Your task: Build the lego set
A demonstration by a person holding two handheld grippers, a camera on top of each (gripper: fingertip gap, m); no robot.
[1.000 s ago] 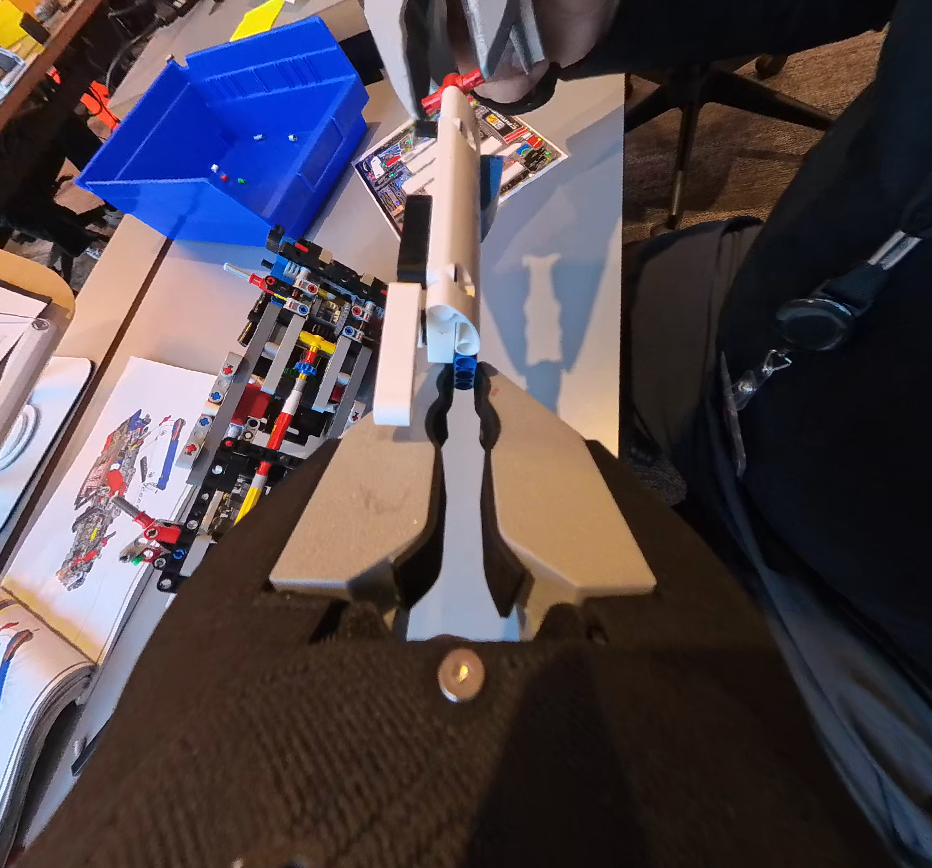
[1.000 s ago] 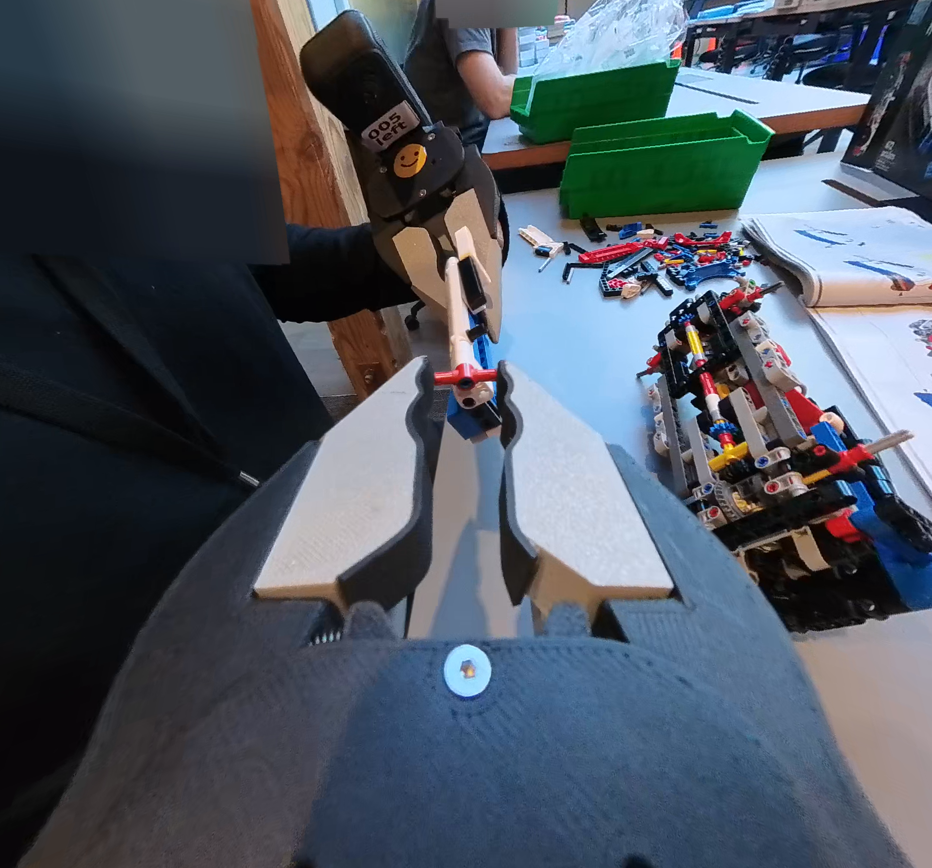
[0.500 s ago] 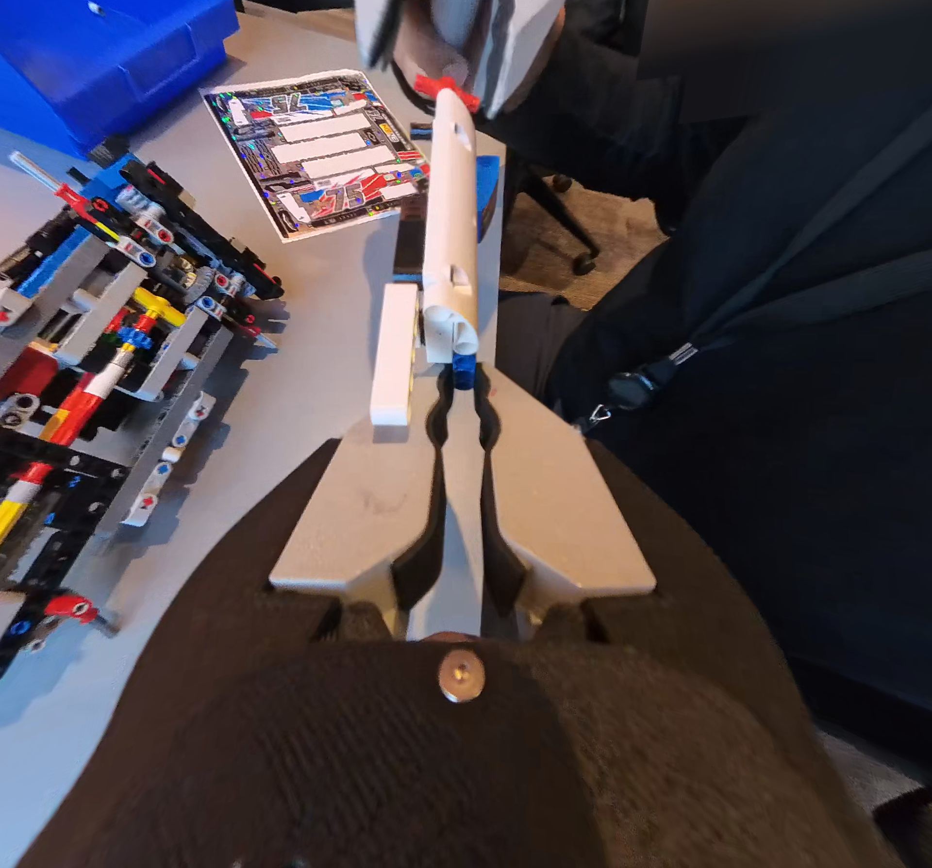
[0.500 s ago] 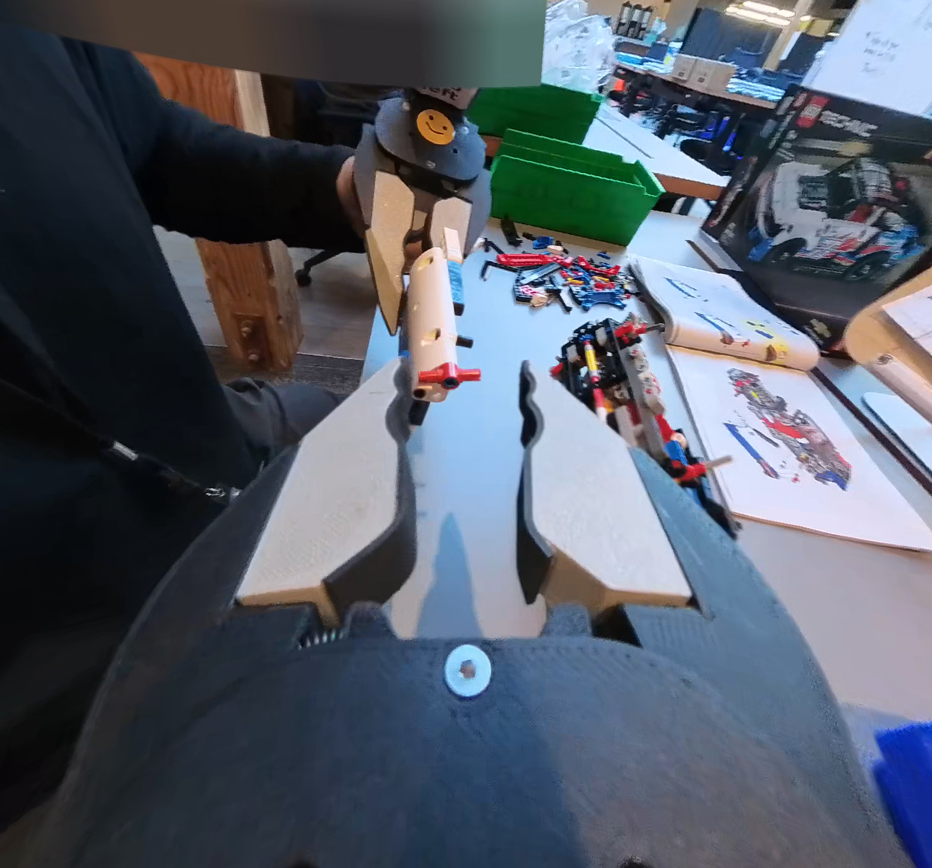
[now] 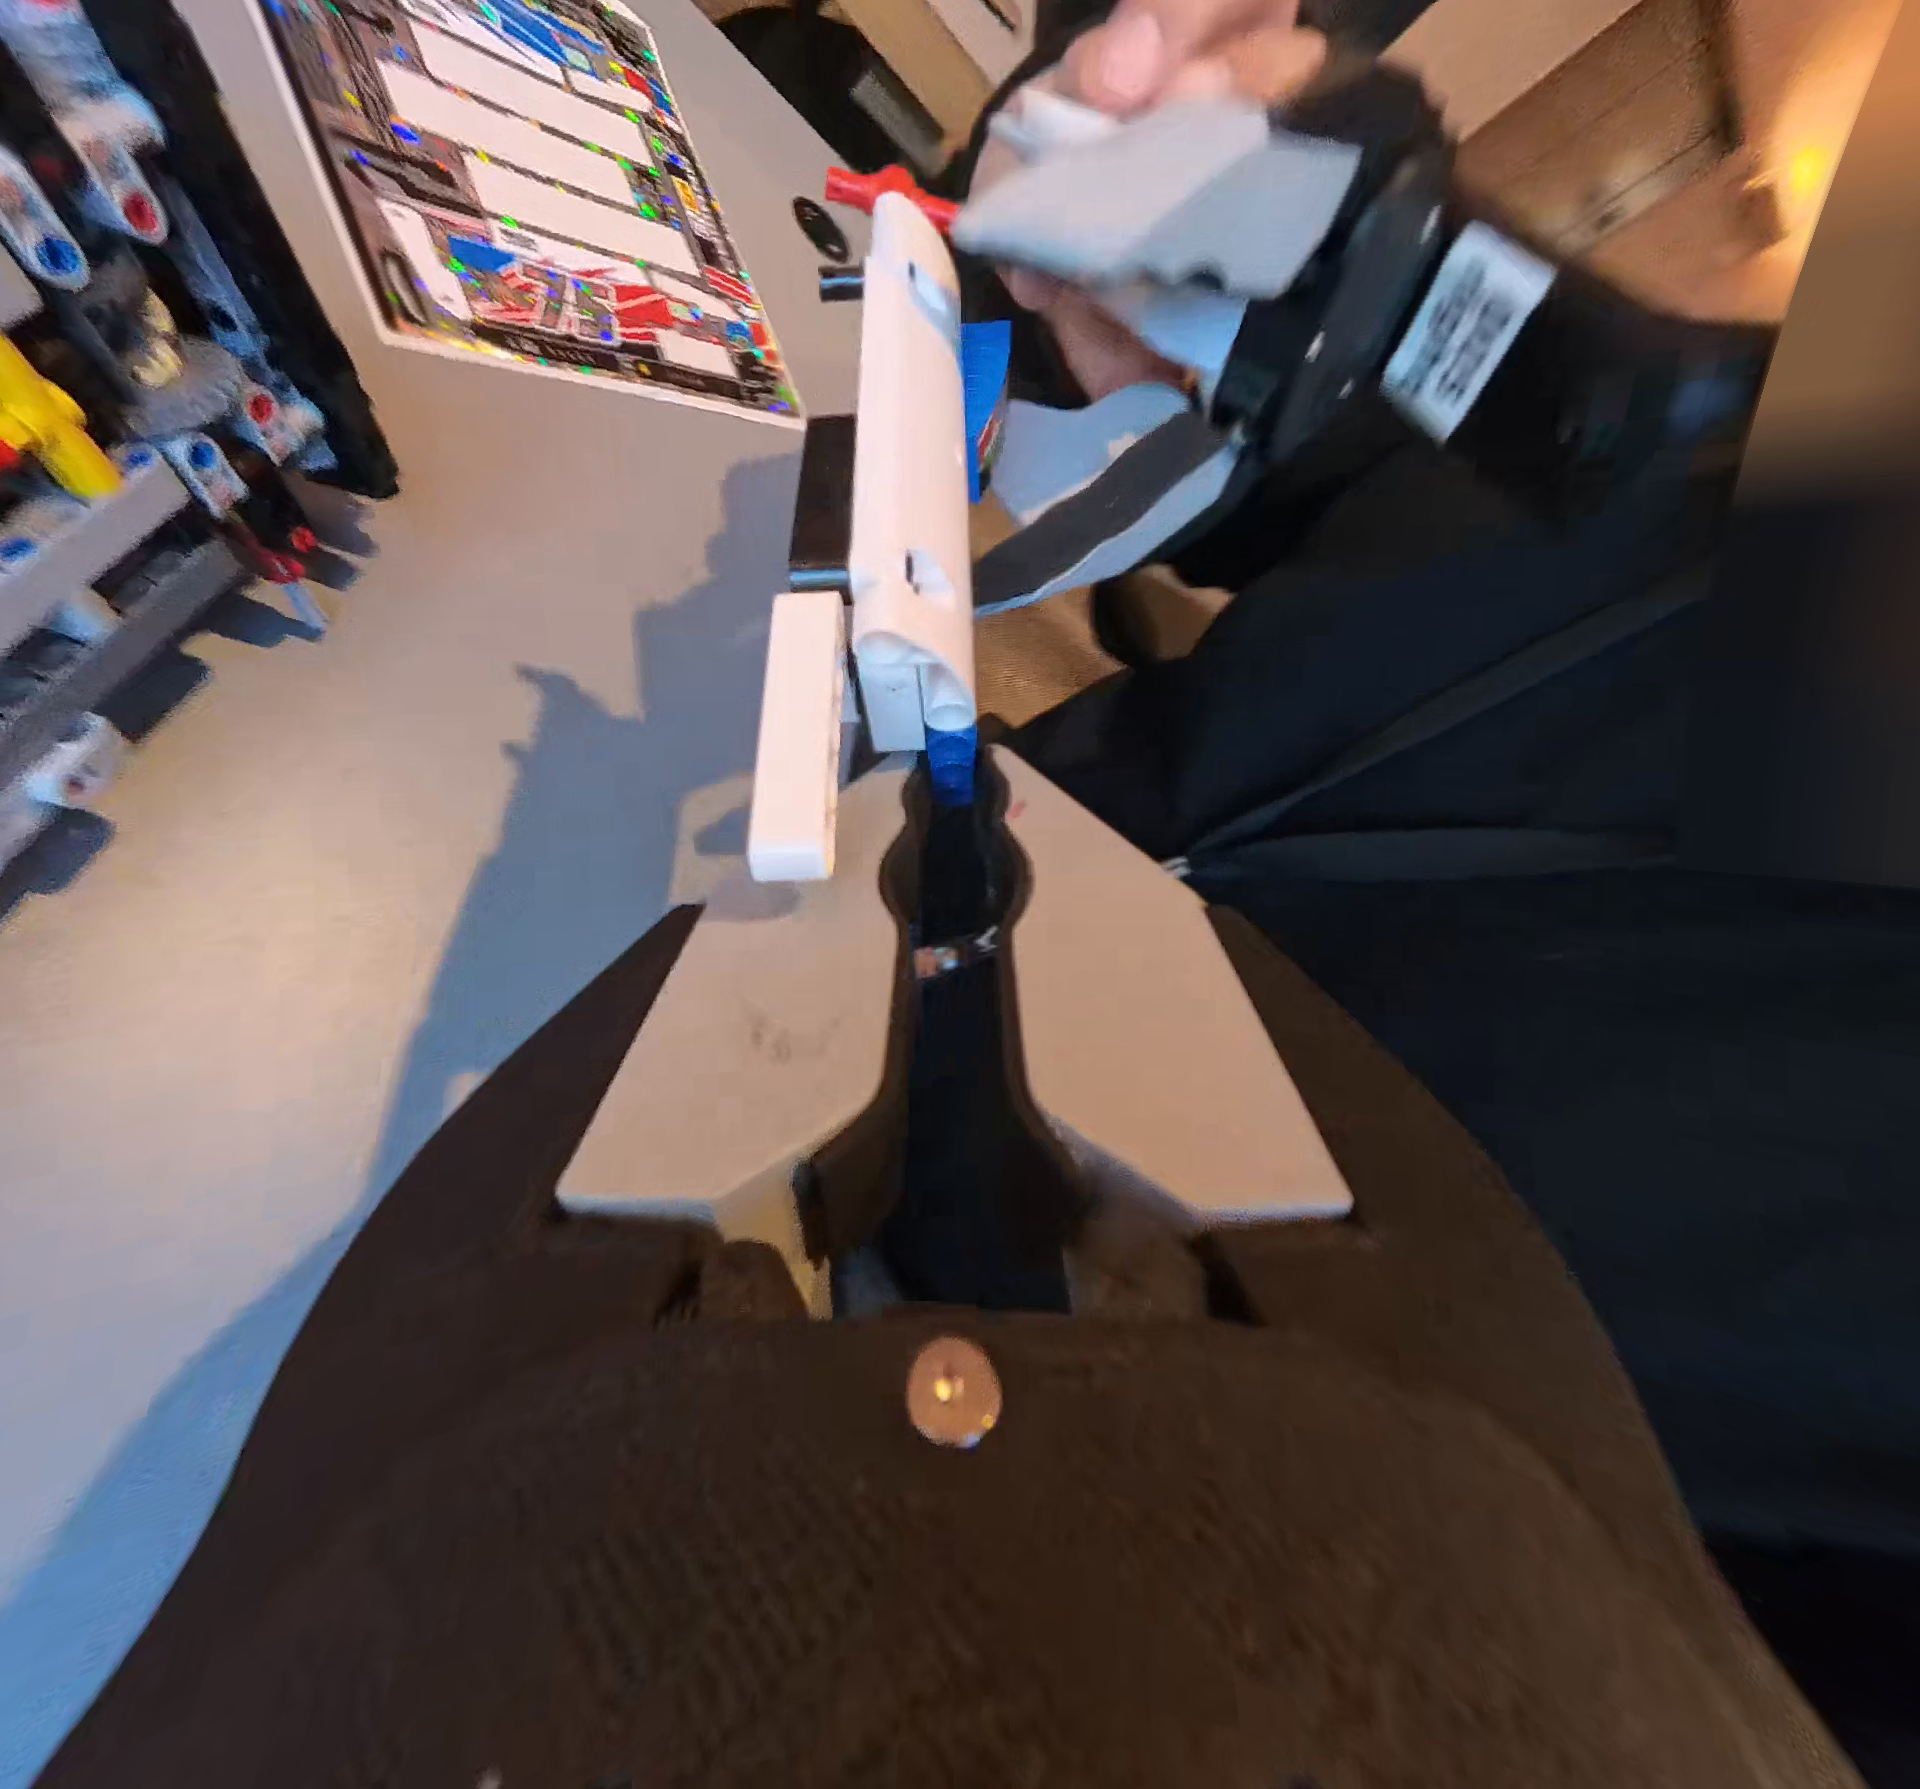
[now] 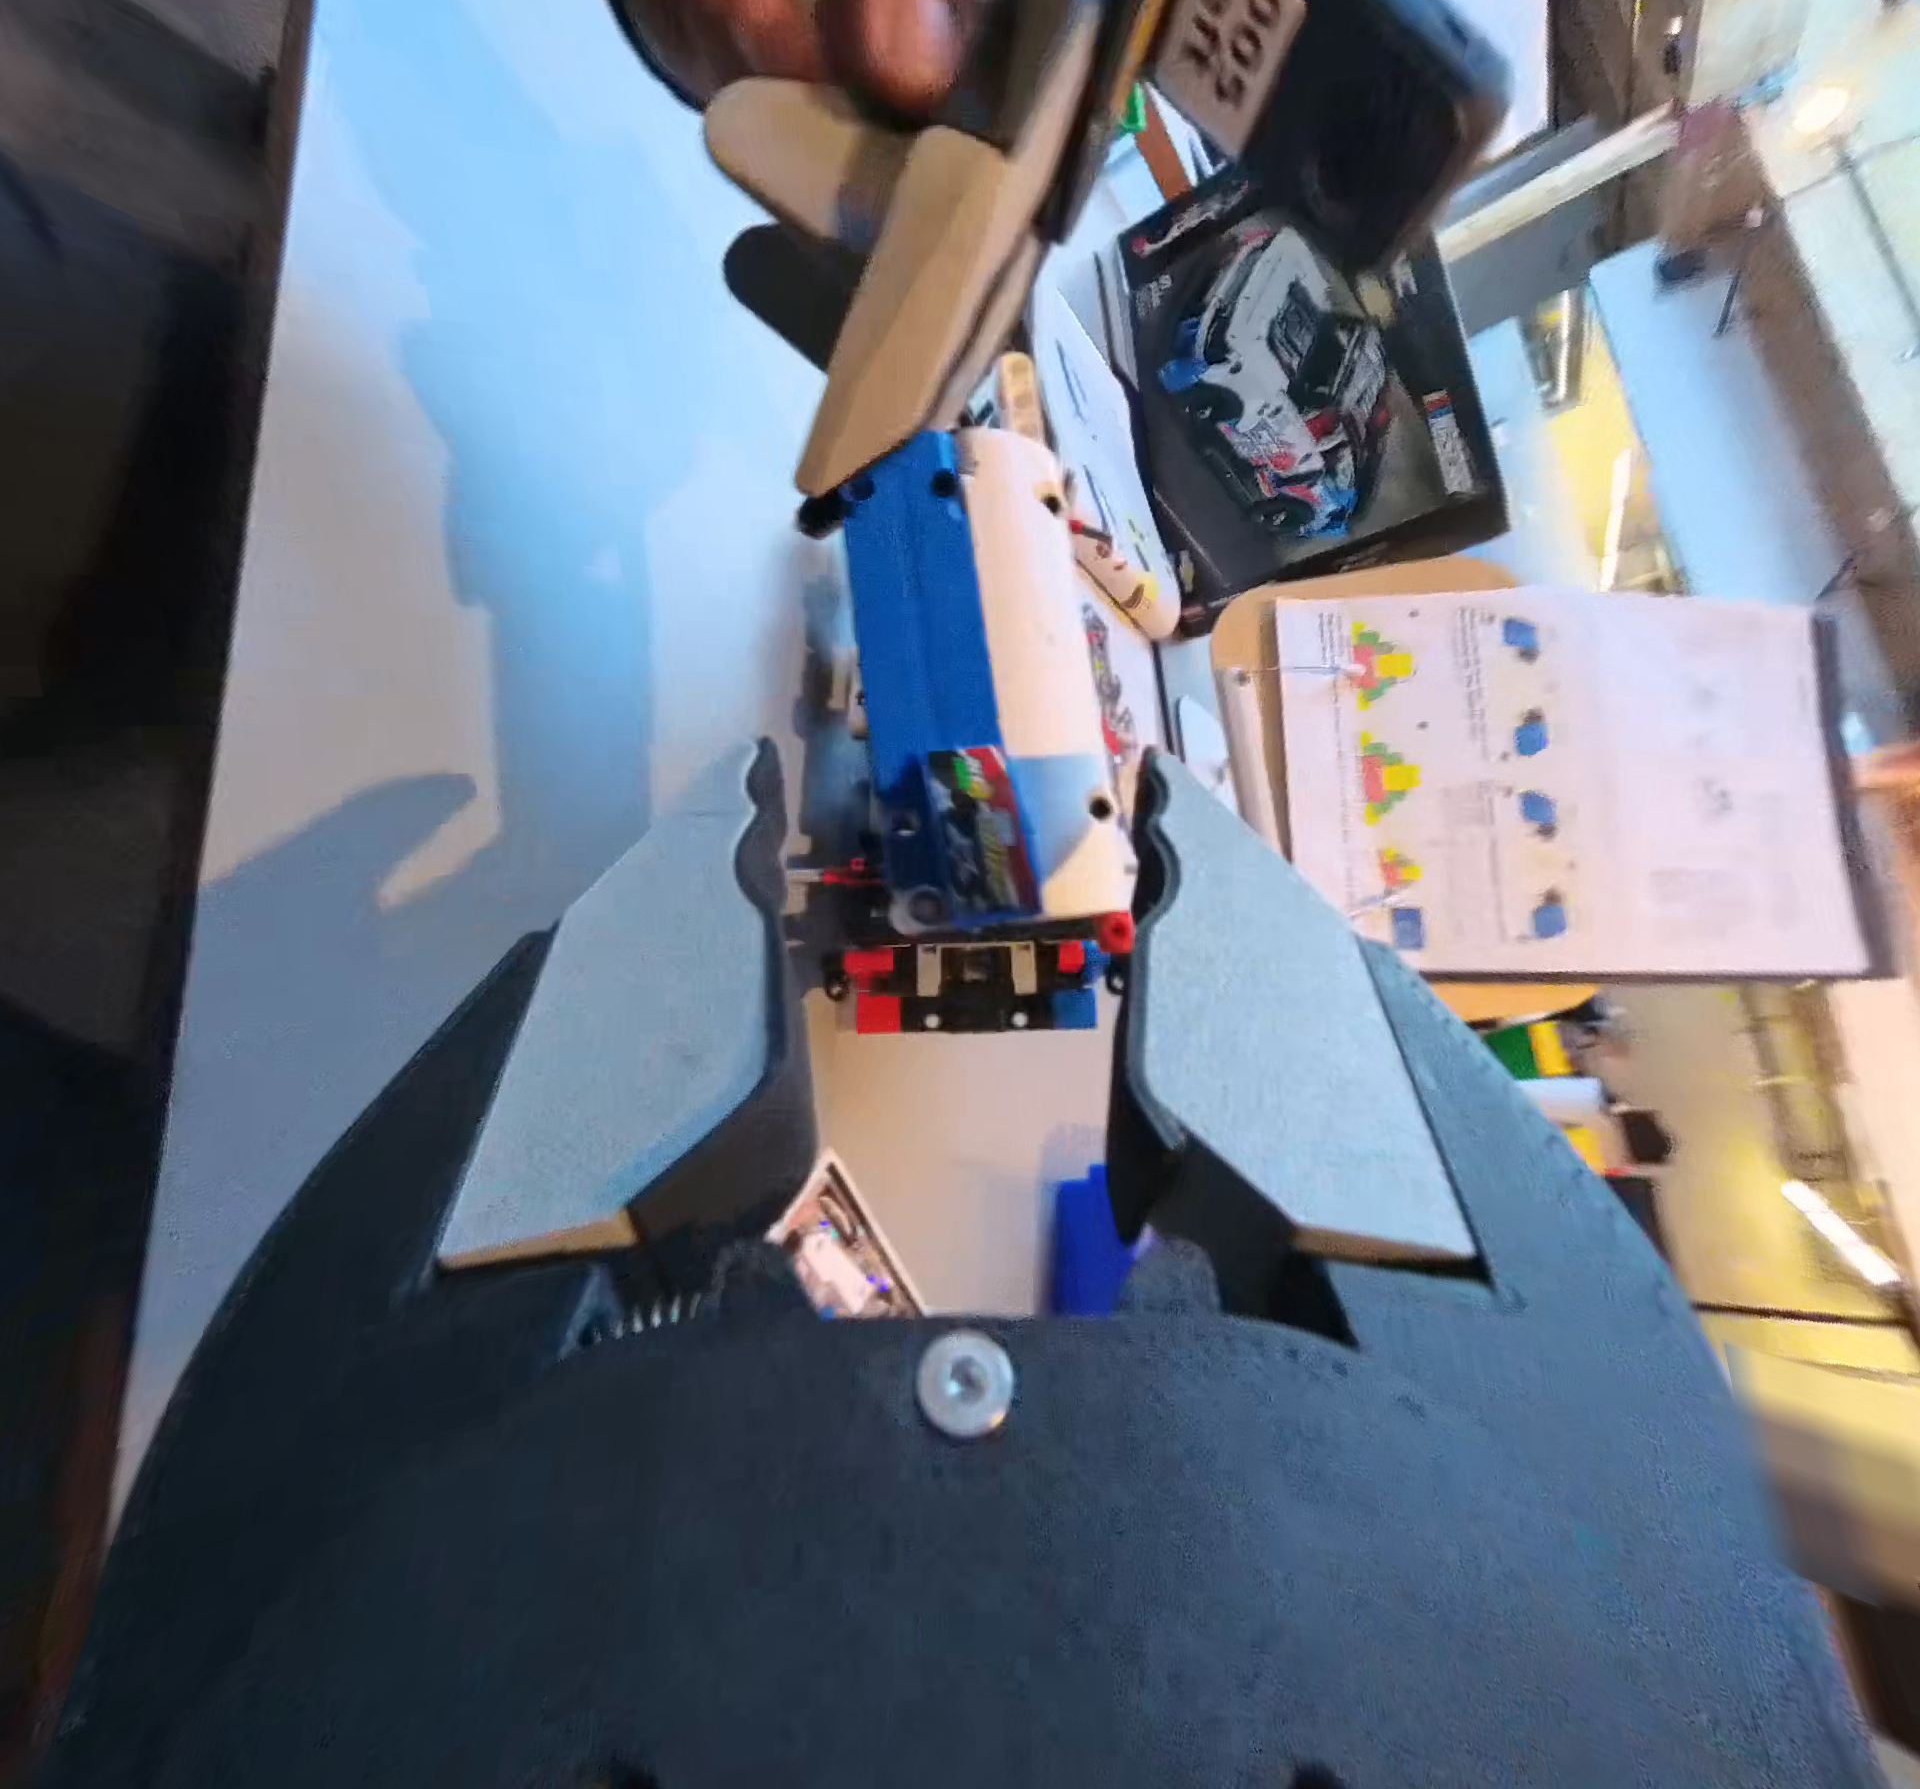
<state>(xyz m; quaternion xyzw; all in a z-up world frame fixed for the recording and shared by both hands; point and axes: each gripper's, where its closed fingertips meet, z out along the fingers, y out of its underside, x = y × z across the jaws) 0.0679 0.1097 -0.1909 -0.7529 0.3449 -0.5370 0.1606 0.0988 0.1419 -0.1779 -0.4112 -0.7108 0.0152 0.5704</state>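
Holding the long white-and-blue panel assembly (image 5: pixel 912 451) only by the blue pin end (image 5: pixel 951 765) at its near tip, the left gripper (image 5: pixel 954 809) has its fingers closed narrow on that small stub, and that is where I judge the main risk lies. The piece reaches far out from the grip, over the edge of the grey surface (image 5: pixel 312 856), so any sideways knock could lever it round in the pads or pull it free to fall to the floor or the person's lap.

The right gripper (image 6: pixel 951 830) is spread wide, holding nothing, with its fingers on either side of the assembly's end. In the left wrist view it sits to the right of the far tip, beside the red axle connector (image 5: pixel 878 186). Whether it touches the piece I cannot tell, as both views are blurred. A clumsy closing there could push the red connector out or twist the panels apart.

The assembly is a slim curved white shell with a blue panel (image 6: pixel 920 638) along one side carrying a coloured sticker, and a flat white beam (image 5: pixel 798 737) hanging off its near left side. That beam looks loosely attached and may drop first. The larger chassis build (image 5: pixel 114 368) lies on the surface to the left, next to a sticker sheet (image 5: pixel 499 160).
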